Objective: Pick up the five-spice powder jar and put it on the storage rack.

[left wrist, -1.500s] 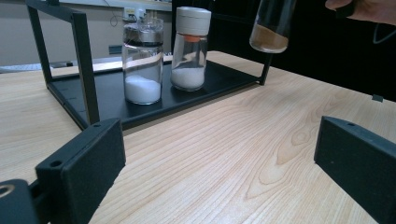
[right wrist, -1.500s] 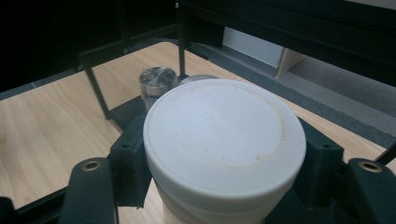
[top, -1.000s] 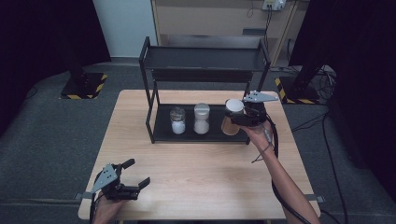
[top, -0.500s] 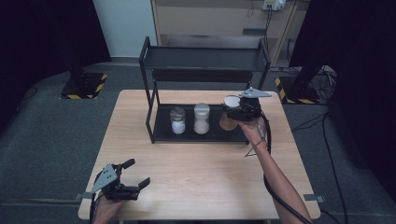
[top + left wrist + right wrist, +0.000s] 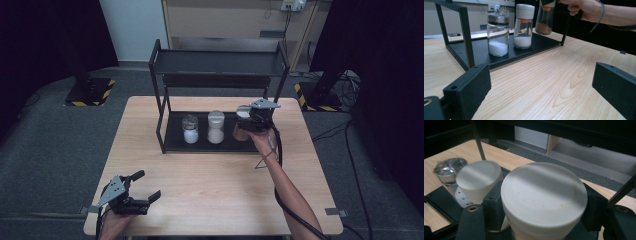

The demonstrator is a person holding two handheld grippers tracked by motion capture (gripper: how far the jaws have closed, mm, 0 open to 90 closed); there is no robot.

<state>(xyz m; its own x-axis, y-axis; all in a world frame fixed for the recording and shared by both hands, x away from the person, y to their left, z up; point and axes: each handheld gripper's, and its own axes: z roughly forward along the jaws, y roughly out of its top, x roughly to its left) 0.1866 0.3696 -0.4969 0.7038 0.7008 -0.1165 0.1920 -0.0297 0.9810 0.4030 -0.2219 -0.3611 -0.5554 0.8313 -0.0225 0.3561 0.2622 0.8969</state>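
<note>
Your right gripper [image 5: 251,121]: jaws pinching the brown-filled jar [image 5: 545,21] by its white cap, jar held upright just above the right end of the rack's [image 5: 218,64] lower tray. Beside it on that tray: a white-capped jar [image 5: 216,127] and a silver-capped jar [image 5: 190,129], both holding white powder. Your left gripper [image 5: 135,195]: jaws spread, holding nothing, low over the table's [image 5: 210,180] near left corner.

Black two-tier rack [image 5: 218,62] on wooden table [image 5: 215,185]; two white-powder jars [image 5: 190,129] [image 5: 216,126] on bottom shelf.
</note>
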